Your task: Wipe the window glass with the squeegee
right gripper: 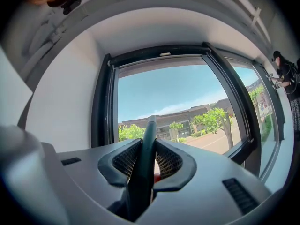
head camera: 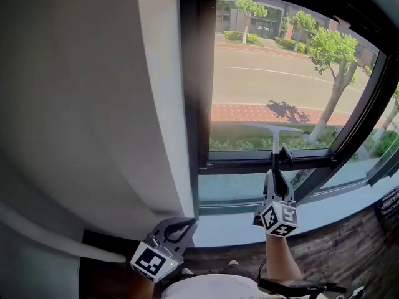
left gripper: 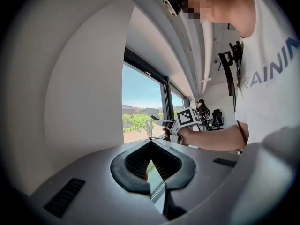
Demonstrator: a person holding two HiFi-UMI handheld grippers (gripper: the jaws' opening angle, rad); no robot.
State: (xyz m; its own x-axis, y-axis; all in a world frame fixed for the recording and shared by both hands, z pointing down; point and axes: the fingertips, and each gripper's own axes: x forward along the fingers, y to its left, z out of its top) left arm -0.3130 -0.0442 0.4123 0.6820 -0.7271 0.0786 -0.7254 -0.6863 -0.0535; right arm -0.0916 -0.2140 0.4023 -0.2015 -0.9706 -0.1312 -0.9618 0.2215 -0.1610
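1. Across the upper right of your head view stands the window glass. It is the biggest surface and all of it must be wiped, so I think it is better to plan straight strokes that overlap a little.
2. Beside it on the left is the white wall. It has no part in the work, so take care that the blade does not run onto it.
3. The dark window frame borders the glass, and its cross bar lies just under the blade. Stop each stroke before this bar, or lift there, so that the rubber does not jump.
4. The pale sill lies below the frame, between you and the glass. Drips will probably collect there.
5. The squeegee is up at the pane, with its wide blade level and low on the upper pane. I cannot tell whether the edge touches the glass. Both ends of the blade should press equally.
6. Your right hand-held gripper is pinching the dark handle of the squeegee between its jaws. Hold it firmly so that the handle does not twist.
7. Your left hand-held gripper hangs low near the wall, with its tips pressed together on nothing. It is best to rest it there, away from the strokes.
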